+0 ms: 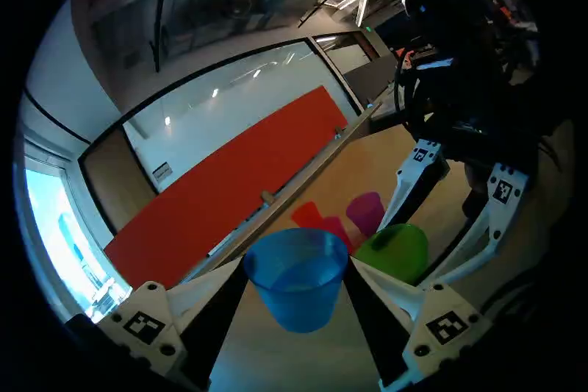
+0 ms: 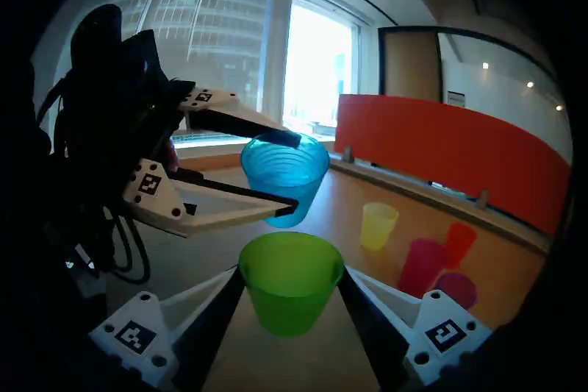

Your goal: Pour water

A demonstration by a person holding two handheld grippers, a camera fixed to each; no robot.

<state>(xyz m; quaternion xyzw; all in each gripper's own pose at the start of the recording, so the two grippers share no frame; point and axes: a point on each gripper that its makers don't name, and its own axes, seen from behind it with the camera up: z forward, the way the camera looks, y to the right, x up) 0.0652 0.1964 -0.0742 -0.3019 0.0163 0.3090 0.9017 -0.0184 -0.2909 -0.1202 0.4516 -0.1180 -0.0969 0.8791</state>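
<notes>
Clamped between both fingers of the left tongs (image 1: 297, 268): blue cup (image 1: 298, 296), upright, seemingly part-filled with water, held off the tabletop (image 1: 294, 362). Clamped likewise in the right tongs (image 2: 290, 274): green cup (image 2: 288, 293), upright, apparently empty. Blue just beyond the right tongs and higher, near green; touching or not, cannot tell. No pour begun. Risks from here: tipping blue before its lip sits over the green mouth, sending water onto the tabletop; tilting too fast and overshooting the far rim; squeezing the thin-looking wall harder, buckling it and slopping water out; bumping rims and jolting either grip. Farther beyond the right tongs, well apart: yellow cup (image 2: 378, 224), orange cup (image 2: 459, 241), pink cup (image 2: 421, 265), second pink cup (image 2: 457, 289), probably outside the pour line. Left gripper view: inside of blue, with a pale water line. Right gripper view: inside of green, blue's outer wall with 1 finger on each side, and a bright window (image 2: 320, 68).
</notes>
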